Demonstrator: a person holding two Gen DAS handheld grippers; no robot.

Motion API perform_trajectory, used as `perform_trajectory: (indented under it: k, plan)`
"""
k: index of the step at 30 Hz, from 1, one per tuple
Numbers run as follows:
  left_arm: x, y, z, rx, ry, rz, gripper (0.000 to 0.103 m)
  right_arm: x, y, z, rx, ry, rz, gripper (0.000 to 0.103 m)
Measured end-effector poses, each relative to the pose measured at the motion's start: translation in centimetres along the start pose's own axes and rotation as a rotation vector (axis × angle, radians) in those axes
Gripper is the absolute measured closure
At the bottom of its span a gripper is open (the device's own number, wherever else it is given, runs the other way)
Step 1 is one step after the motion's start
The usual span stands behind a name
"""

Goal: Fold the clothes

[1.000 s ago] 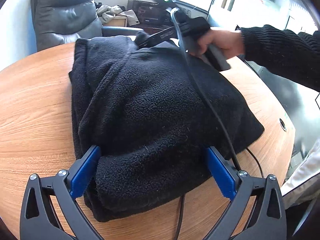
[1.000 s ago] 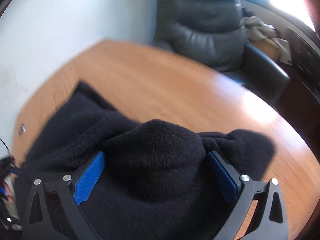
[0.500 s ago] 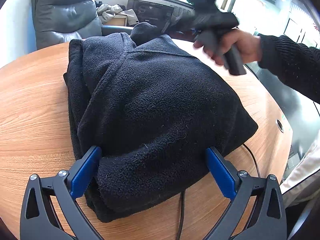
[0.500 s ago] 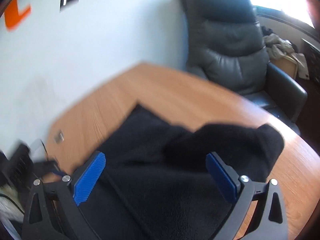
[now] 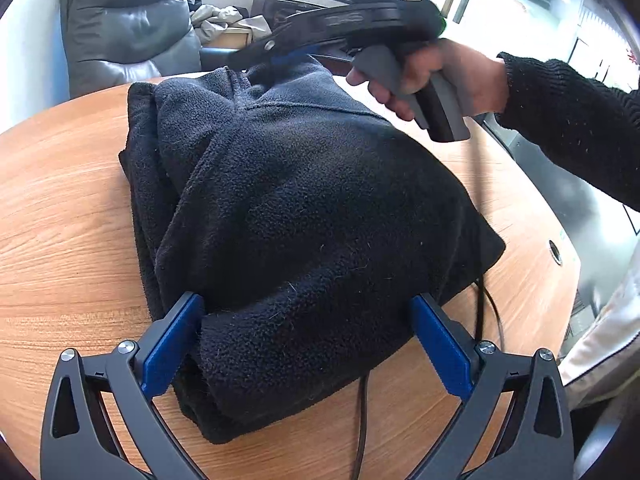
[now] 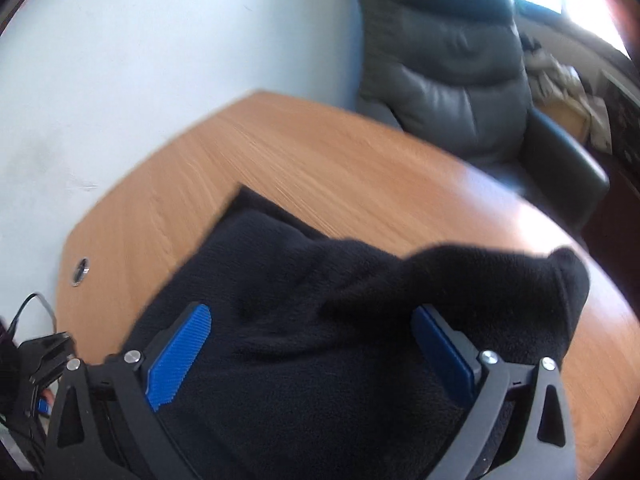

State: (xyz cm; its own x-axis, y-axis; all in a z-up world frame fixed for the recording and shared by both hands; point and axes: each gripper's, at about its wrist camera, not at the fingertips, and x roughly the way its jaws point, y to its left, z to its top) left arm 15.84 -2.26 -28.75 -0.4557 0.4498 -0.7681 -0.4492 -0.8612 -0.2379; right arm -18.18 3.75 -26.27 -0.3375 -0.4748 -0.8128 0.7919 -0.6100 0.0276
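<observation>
The black fleece garment (image 5: pixel 304 216) is lying folded in a thick bundle on the round wooden table (image 5: pixel 60 208), and the left gripper (image 5: pixel 308 340) is sitting at its near edge with its blue pads spread wide on either side of the fabric, just as it was a second ago. The right gripper (image 6: pixel 312 344), held in the person's right hand (image 5: pixel 432 76), is coming back down over the far end of the bundle after being lifted clear half a second ago. Its jaws are standing wide apart over the fleece, gripping nothing.
</observation>
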Motion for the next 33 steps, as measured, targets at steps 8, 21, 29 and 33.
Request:
perform_trajectory:
  k: [8,21,29,33]
  plan:
    - [0.3,-0.6,-0.8,0.007,-0.021,0.007,0.000,1.7,0.5,3.2,-0.233,0.021,0.124,0.001]
    - [-0.6,-0.8,-1.6,0.002,-0.049,-0.028,0.000,2.0,-3.4,3.8,-0.090,0.167,0.557,0.079]
    - [-0.3,-0.5,-1.4,-0.013,-0.064,-0.028,0.000,3.8,-2.7,5.0,-0.025,0.061,0.546,0.084]
    - [-0.1,-0.5,-1.1,-0.005,-0.064,-0.026,0.000,6.0,-4.0,5.3,0.181,-0.012,0.558,0.091]
